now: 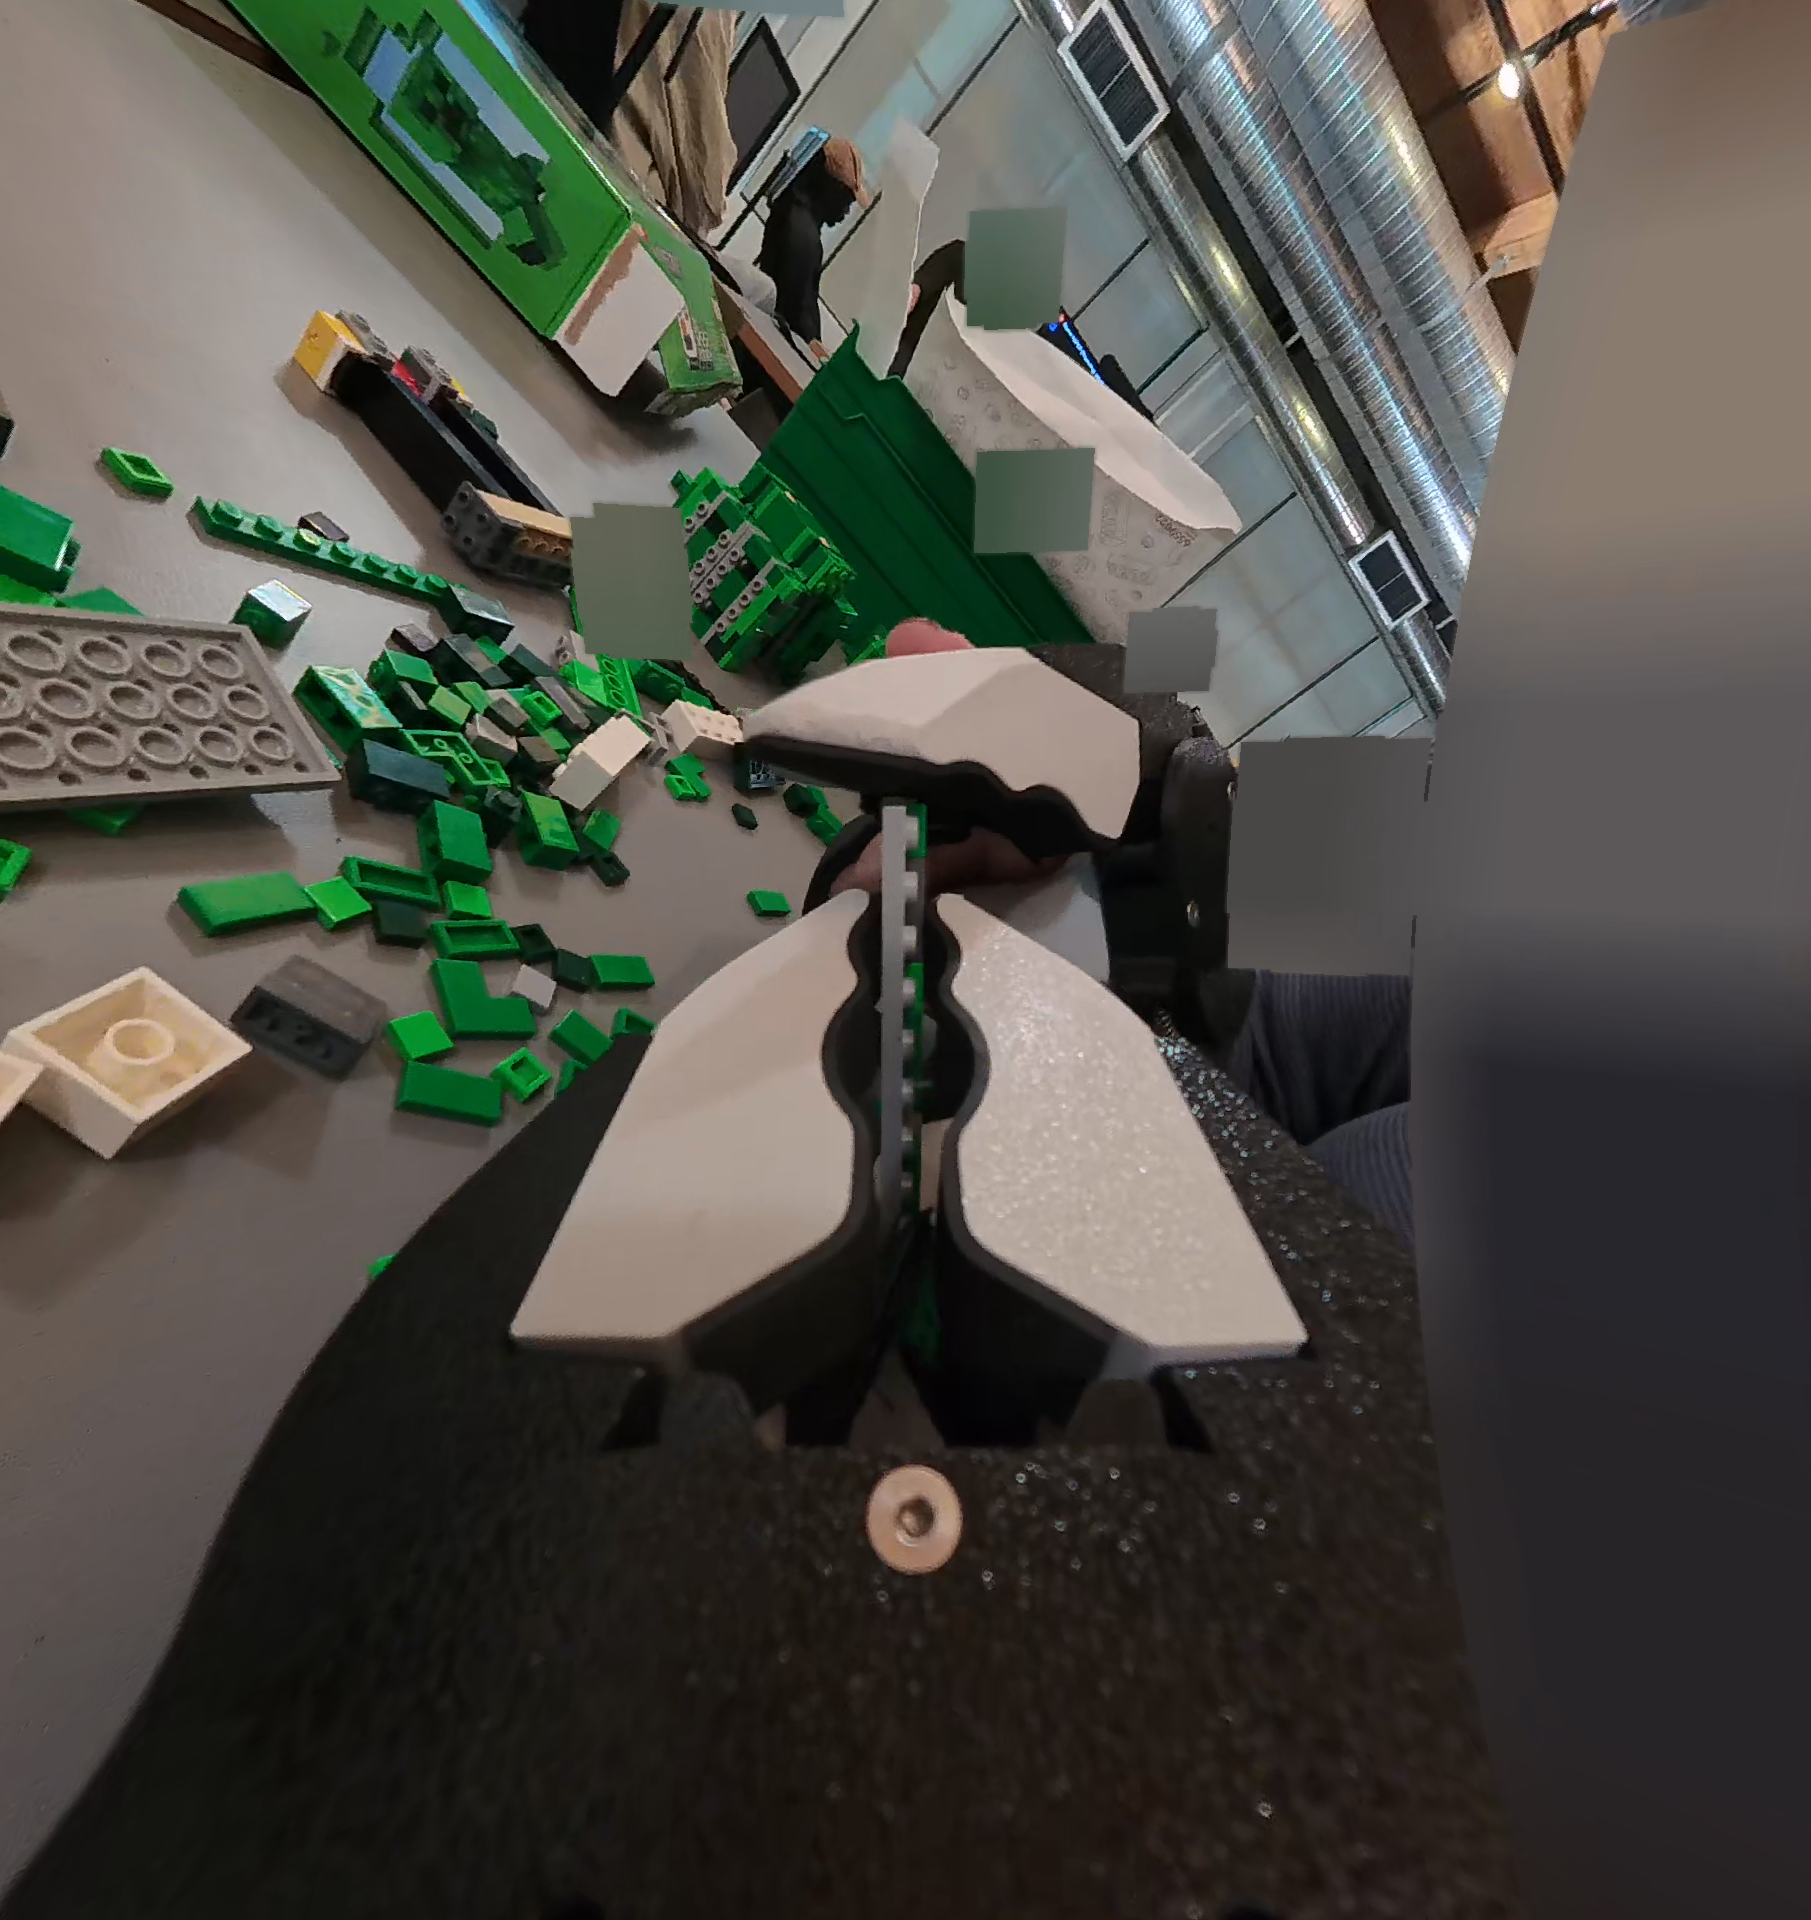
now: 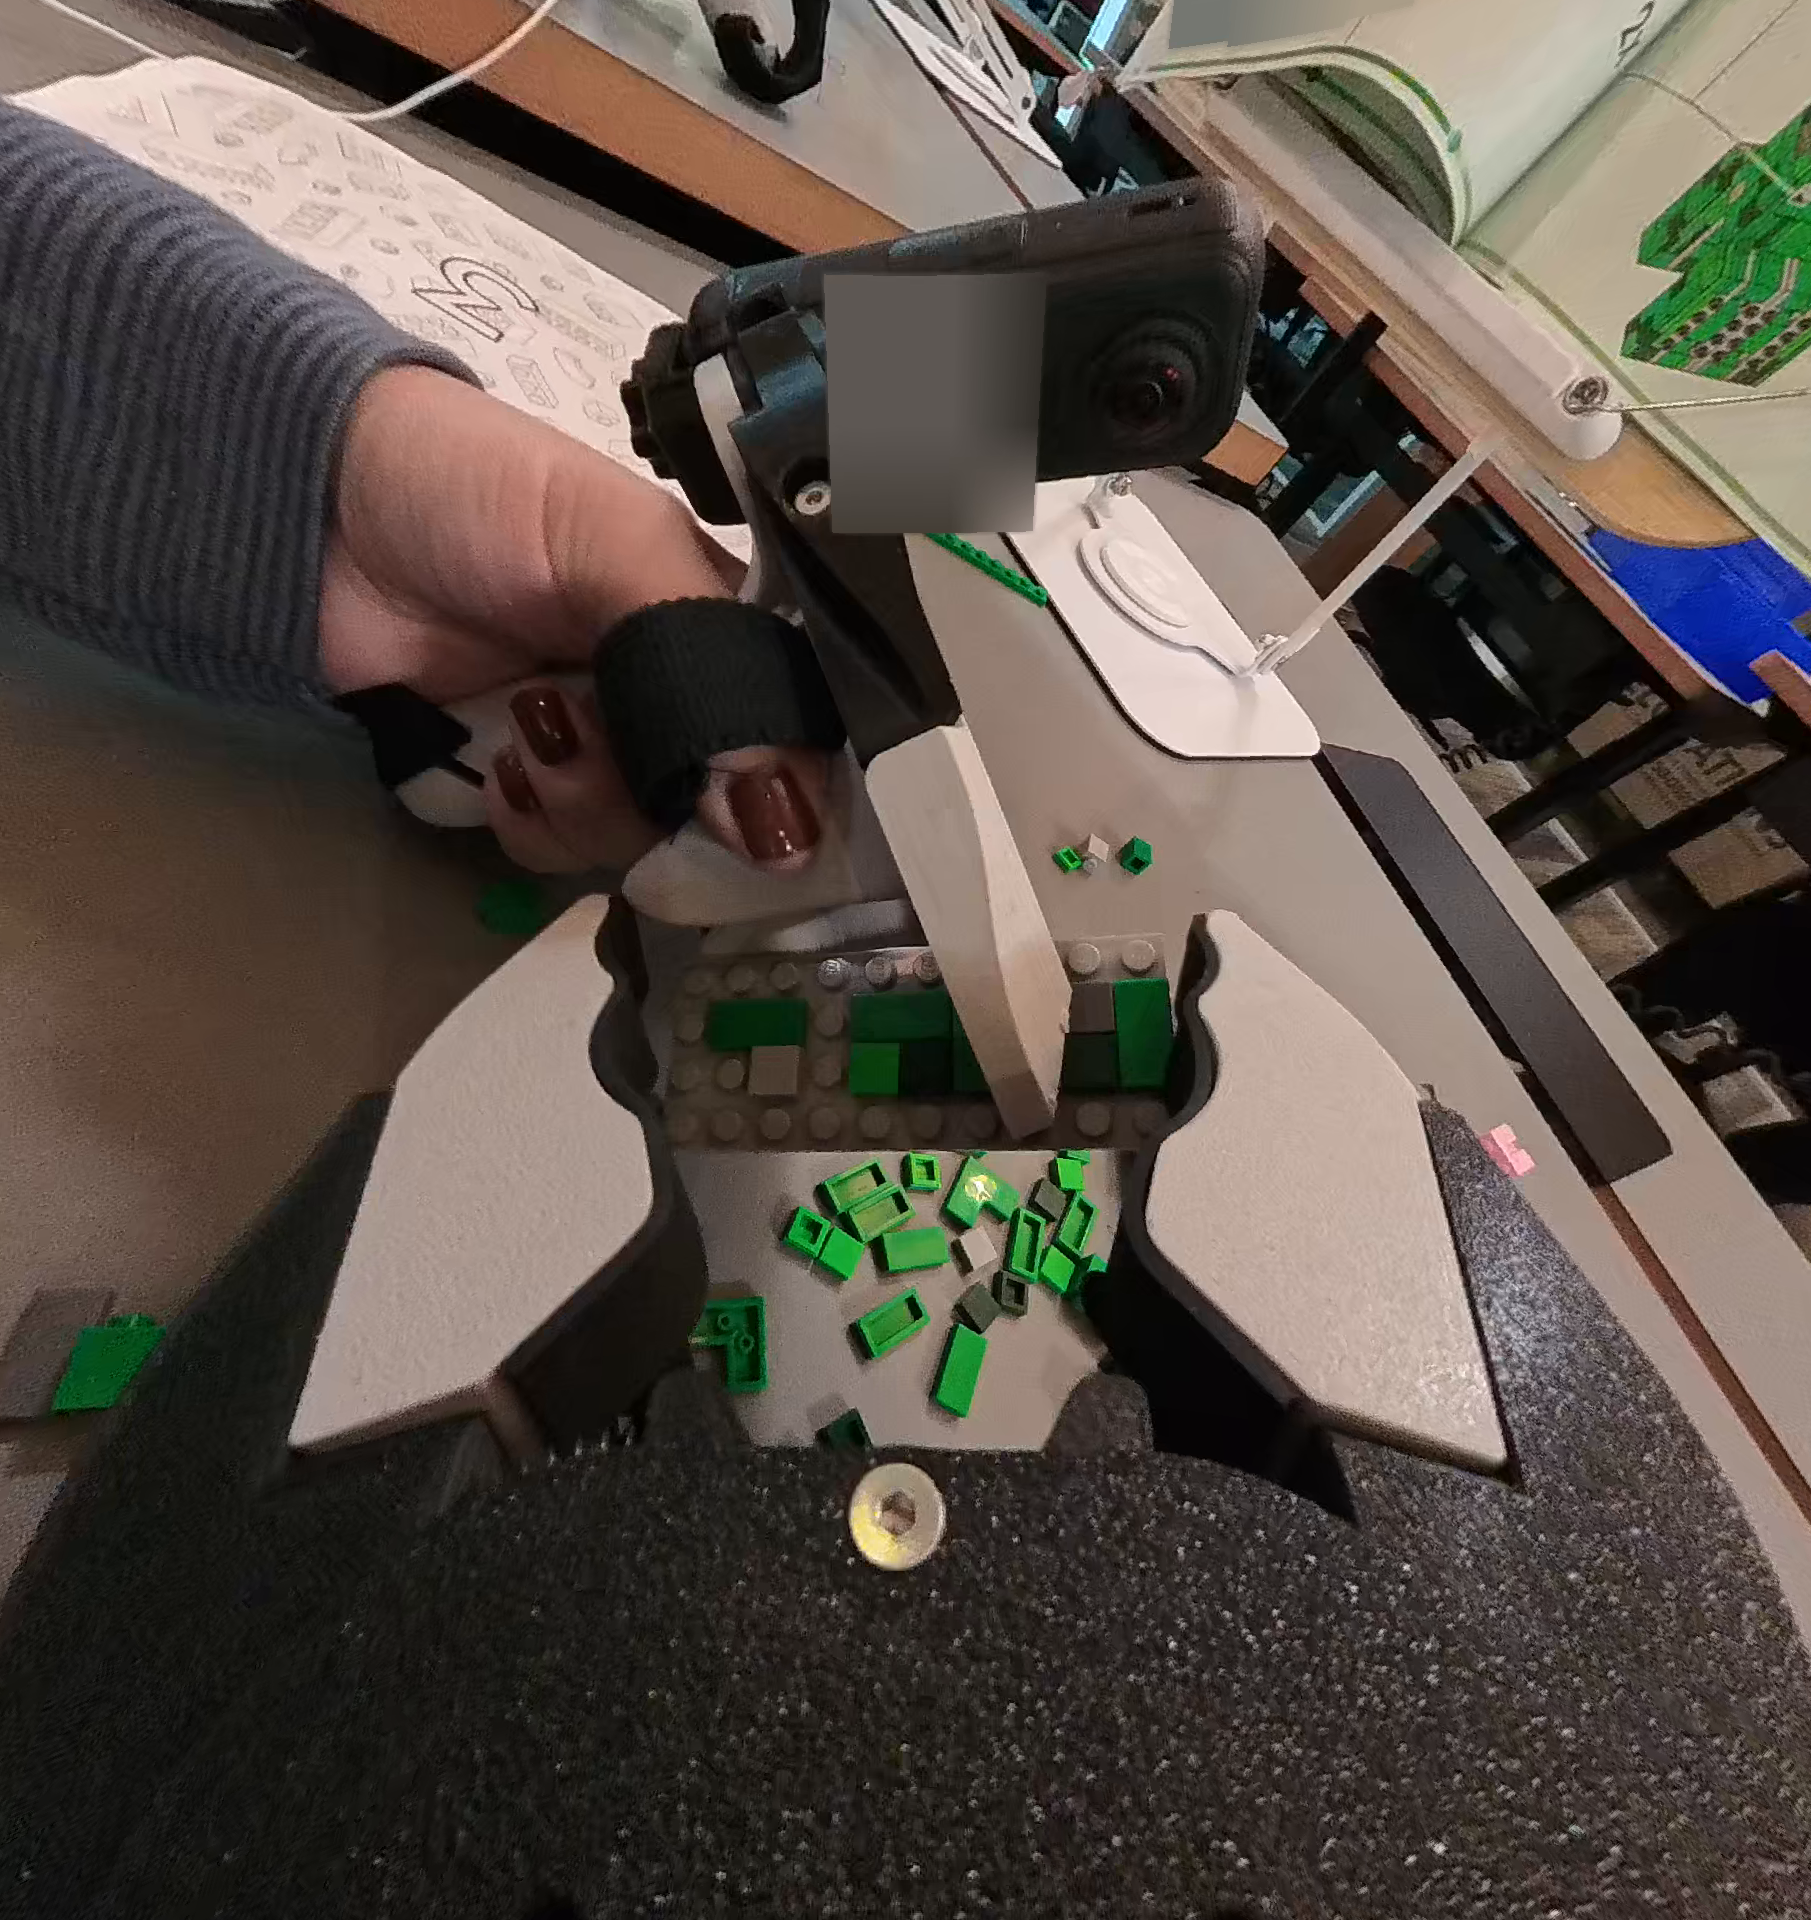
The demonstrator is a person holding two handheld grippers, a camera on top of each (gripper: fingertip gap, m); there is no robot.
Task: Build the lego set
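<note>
Two grippers are sharing one grey plate (image 2: 880, 1049): the left gripper (image 1: 906, 914) is pinching it edge-on. The right gripper (image 2: 906, 1039) is straddling its ends with jaws wide. Pressing tiles (image 2: 901, 1029) down squarely against that pinch should be seating them best.

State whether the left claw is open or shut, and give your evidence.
Shut: the left claw has both fingers pressed against the grey plate, held edge-on between them.
</note>
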